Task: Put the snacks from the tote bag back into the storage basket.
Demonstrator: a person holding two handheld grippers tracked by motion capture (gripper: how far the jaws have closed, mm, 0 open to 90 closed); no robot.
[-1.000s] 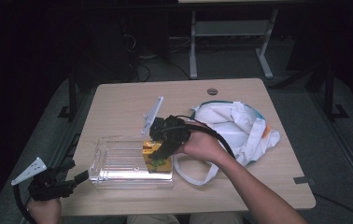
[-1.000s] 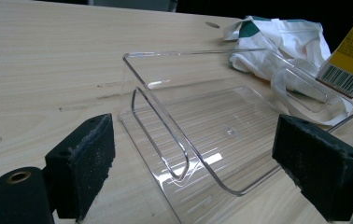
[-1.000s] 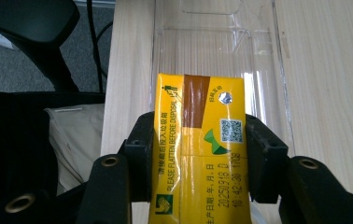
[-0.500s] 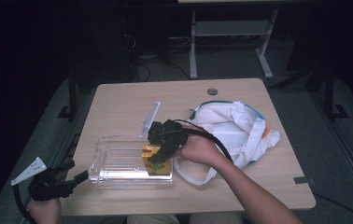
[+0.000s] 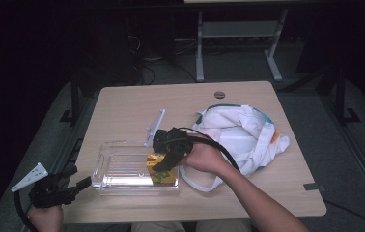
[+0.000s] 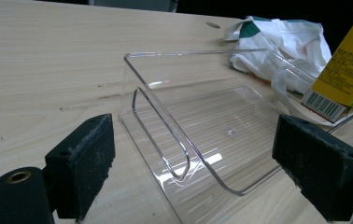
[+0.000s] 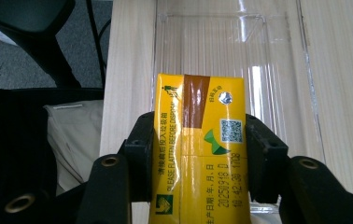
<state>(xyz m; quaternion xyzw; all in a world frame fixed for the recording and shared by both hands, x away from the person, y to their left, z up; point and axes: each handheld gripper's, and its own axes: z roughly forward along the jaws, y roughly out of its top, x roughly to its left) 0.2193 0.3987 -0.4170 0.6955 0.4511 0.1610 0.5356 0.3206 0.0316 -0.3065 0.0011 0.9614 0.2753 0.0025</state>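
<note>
My right gripper (image 5: 163, 166) is shut on a yellow drink carton (image 5: 157, 170), and its jaws press the carton's two sides (image 7: 198, 154). The carton hangs tilted at the right end of a clear plastic box (image 5: 122, 169). I cannot tell whether it touches the box floor. In the left gripper view the carton (image 6: 347, 70) shows at the far end of the box (image 6: 202, 126). My left gripper (image 5: 74, 186) rests at the table's near left corner, just left of the box. Its jaws stand open with nothing between the pads (image 6: 81, 172).
A crumpled white cloth bag (image 5: 241, 135) with teal trim lies right of the box, and its strap loops toward the front edge. The table (image 5: 122, 106) has a round cable hole (image 5: 219, 94) at the back. A metal frame stands beyond the table.
The right gripper has sunk a little toward the near side with the carton, deeper into the box's right end. The left gripper has stayed where it was.
</note>
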